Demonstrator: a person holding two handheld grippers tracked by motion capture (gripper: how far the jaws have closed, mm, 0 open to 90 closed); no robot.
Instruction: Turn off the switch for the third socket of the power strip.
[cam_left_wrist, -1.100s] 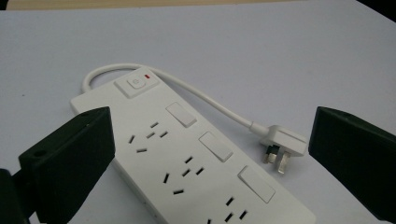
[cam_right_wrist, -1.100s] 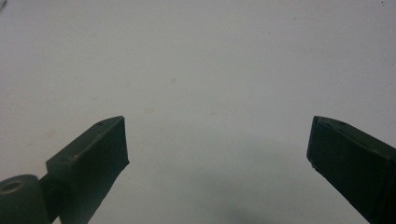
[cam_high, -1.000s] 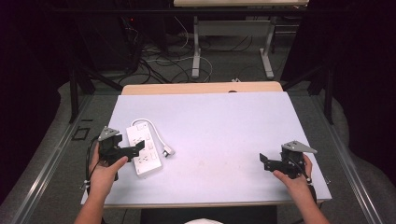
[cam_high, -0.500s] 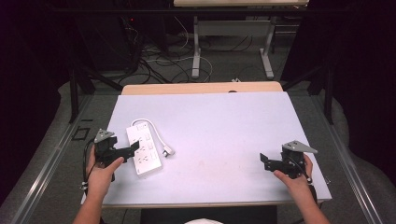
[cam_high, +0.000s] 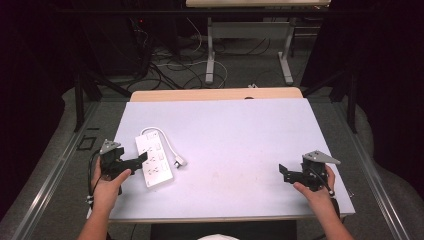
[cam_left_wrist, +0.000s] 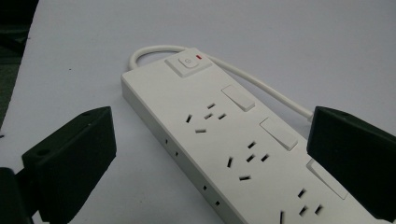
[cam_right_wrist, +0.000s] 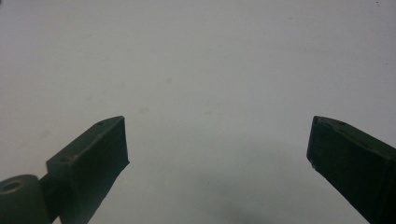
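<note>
A white power strip lies flat on the left part of the table, its white cord looping from the far end to a plug beside it. In the left gripper view the power strip runs between the two black jaws, with a switch and a red light at its far end. My left gripper is open, low at the strip's left side, jaws straddling its near end. My right gripper is open near the table's right front, and its own view shows the right gripper above bare tabletop.
The white tabletop has a wooden strip along its far edge. Beyond it stand metal table legs and loose cables on the floor. Dark curtains close in both sides.
My left gripper has drifted slightly left and back toward the table's left edge beside the power strip. The right gripper has stayed put.
</note>
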